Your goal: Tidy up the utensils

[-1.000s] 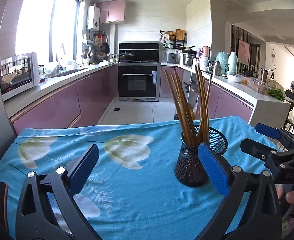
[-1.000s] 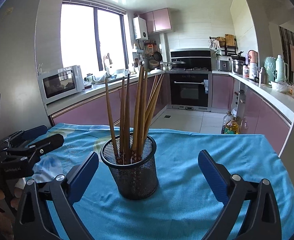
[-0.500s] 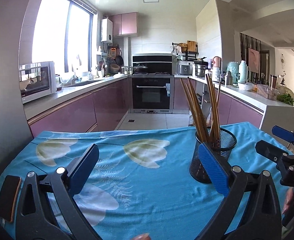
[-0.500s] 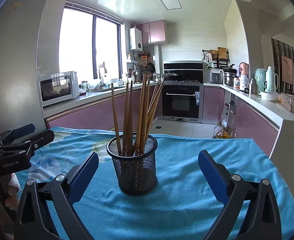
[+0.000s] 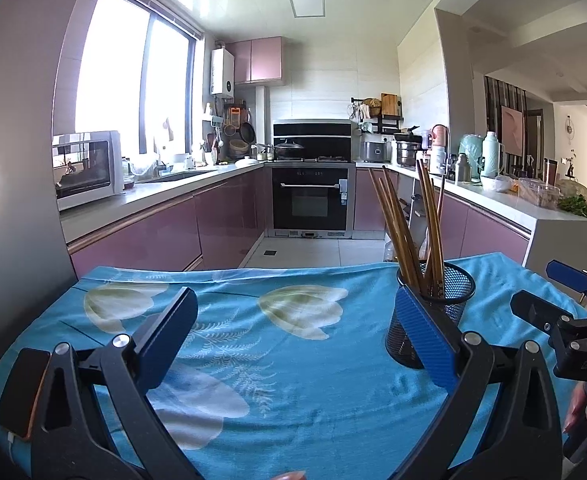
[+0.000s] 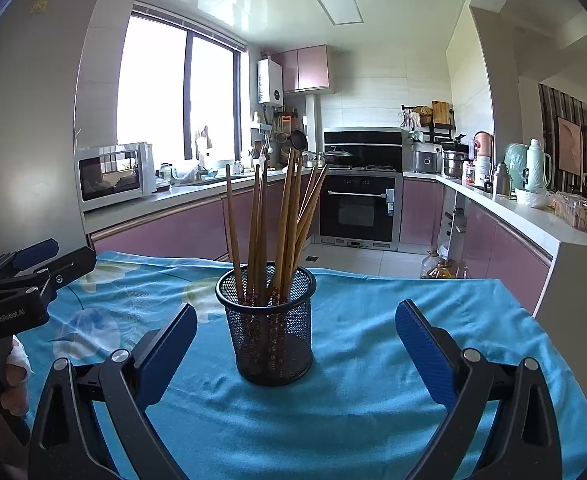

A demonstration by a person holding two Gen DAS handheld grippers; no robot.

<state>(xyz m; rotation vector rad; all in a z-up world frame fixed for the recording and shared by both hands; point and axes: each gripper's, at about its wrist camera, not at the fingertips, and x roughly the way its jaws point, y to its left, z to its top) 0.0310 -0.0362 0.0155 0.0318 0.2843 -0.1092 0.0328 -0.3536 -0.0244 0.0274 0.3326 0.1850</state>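
Chopsticks [image 6: 281,220] are leaning loosely in the mesh holder [image 6: 271,332]. Both the left gripper [image 5: 293,344] and right gripper [image 6: 293,344] are hanging spread and empty; a careless sideways approach is risking tipping it.

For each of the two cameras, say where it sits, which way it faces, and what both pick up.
Left wrist: sits on the left gripper, open, facing across the blue tablecloth toward the oven; the right gripper and a hand show at right.
Right wrist: sits on the right gripper, open, facing the mesh holder of chopsticks; the left gripper shows at left.
Shared: holder, chopsticks, tablecloth, kitchen.
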